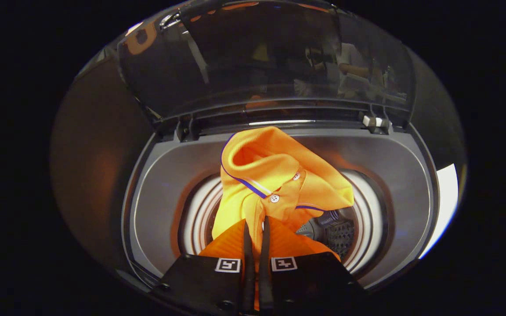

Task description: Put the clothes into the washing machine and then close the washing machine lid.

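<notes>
Over the washing machine (pixel 156 210) drum (lid (pixel 262 57) raised), downward-angled tongs (pixel 255 226) pinch the orange shirt (pixel 279 175)

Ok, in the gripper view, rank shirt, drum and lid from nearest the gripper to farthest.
1. Shirt: pinched between the shut fingers of the gripper, hanging over the opening.
2. Drum: just beyond the fingers, below the shirt.
3. Lid: farthest, raised open behind the drum.
</notes>
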Action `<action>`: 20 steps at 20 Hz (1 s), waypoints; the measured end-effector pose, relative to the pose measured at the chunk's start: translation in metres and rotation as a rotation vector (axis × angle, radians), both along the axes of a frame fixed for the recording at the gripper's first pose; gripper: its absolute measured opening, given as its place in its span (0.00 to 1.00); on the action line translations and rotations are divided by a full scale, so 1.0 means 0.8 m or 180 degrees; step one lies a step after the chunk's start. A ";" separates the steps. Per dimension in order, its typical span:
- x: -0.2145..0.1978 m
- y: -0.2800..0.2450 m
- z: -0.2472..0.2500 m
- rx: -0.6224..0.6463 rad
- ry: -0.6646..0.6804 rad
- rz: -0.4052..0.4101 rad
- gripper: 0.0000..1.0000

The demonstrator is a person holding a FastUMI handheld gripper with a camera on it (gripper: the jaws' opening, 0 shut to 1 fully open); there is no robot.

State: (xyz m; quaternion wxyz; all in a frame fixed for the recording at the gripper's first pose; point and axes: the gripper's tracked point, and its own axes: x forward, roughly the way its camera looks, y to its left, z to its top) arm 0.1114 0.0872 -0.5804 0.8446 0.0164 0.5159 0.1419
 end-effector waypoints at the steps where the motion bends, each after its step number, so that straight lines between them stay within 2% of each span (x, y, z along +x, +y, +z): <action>1: 0.003 -0.001 -0.004 -0.0032 0.0026 0.0015 0.12; 6: 0.003 -0.007 -0.026 -0.0172 0.0335 -0.0078 0.12; 12: 0.004 -0.011 -0.033 -0.0256 0.0425 -0.0097 0.12; 13: 0.005 -0.012 -0.033 -0.0260 0.0422 -0.0100 0.15; 19: -0.001 -0.024 -0.031 -0.0394 0.0392 -0.0030 1.00; 20: -0.003 -0.023 -0.031 -0.0392 0.0401 -0.0019 1.00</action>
